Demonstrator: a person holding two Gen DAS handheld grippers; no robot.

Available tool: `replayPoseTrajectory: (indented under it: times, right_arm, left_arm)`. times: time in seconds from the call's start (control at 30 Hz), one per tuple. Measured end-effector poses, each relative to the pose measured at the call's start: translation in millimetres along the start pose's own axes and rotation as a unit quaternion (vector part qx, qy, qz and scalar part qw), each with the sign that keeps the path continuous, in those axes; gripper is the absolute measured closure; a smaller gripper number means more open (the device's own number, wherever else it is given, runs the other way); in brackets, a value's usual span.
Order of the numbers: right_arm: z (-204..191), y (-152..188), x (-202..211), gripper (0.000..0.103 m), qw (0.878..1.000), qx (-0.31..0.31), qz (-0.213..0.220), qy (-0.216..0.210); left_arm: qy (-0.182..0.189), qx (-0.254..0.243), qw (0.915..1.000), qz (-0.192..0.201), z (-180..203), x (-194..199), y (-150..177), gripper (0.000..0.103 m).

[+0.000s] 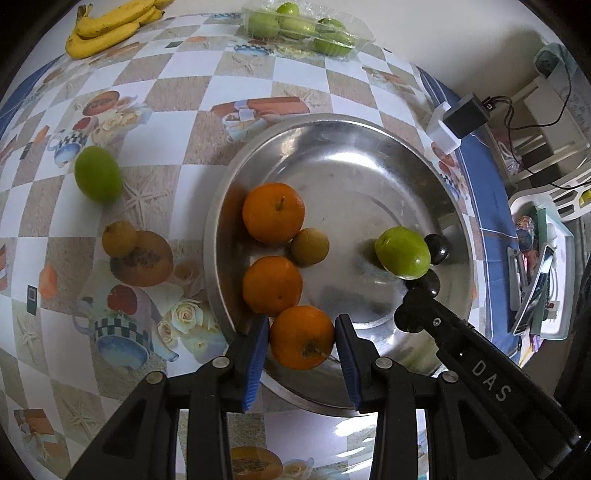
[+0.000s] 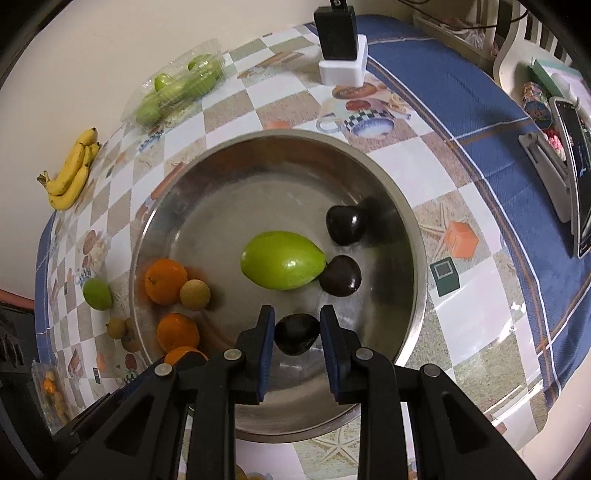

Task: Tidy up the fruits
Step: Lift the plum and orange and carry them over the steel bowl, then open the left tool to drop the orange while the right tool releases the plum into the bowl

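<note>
Both grippers over the steel bowl, pointing steeply down.

Left gripper: blue pads closed on an orange, held above the bowl's near-left wall. 2 more oranges and 1 small tan fruit lie along that wall, touching one another.

Right gripper: clamped on a dark plum, low over the near floor of the bowl. 2 other plums sit toward the right wall; a large green fruit lies mid-bowl, touching 1 of them.

Outside the bowl: 1 green fruit, 1 small tan fruit, bananas, a clear tray of green fruit.

Risks, as judged:
- The orange hangs partly over the rim side. Released too far out, it could strike the rim and roll onto the tablecloth.
- Dropped from height onto the sloped wall, it would knock the stacked oranges and scatter the group.
- The plum is round and glossy; a loose grip could let it slip and roll into the green fruit.
- The 2 grippers work close together; their arms could collide over the bowl.
</note>
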State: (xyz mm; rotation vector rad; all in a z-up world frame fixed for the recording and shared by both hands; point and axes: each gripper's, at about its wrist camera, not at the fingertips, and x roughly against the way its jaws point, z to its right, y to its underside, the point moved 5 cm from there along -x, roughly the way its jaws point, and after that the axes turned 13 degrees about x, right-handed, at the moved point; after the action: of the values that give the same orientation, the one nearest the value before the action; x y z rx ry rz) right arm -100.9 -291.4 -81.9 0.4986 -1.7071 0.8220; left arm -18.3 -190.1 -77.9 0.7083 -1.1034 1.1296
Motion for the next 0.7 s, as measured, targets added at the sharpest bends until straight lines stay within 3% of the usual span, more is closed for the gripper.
replayPoseTrajectory:
  times: [0.3, 0.5, 0.7]
  right_arm:
    - [2, 0, -2, 0.076, 1.0, -0.004, -0.005, 0.001]
    - [3, -2, 6, 0.074, 1.0, -0.006, 0.004, -0.002]
    - [2, -7, 19, 0.074, 1.0, -0.003, 0.024, -0.004]
  left_arm:
    - [0.004, 0.005, 1.0, -0.007, 0, -2, 0, 0.06]
    - [0.013, 0.007, 0.9999, -0.002, -1, 6, -1, 0.054]
    - [0.025, 0.011, 0.9996, 0.011, -4, 18, -5, 0.053]
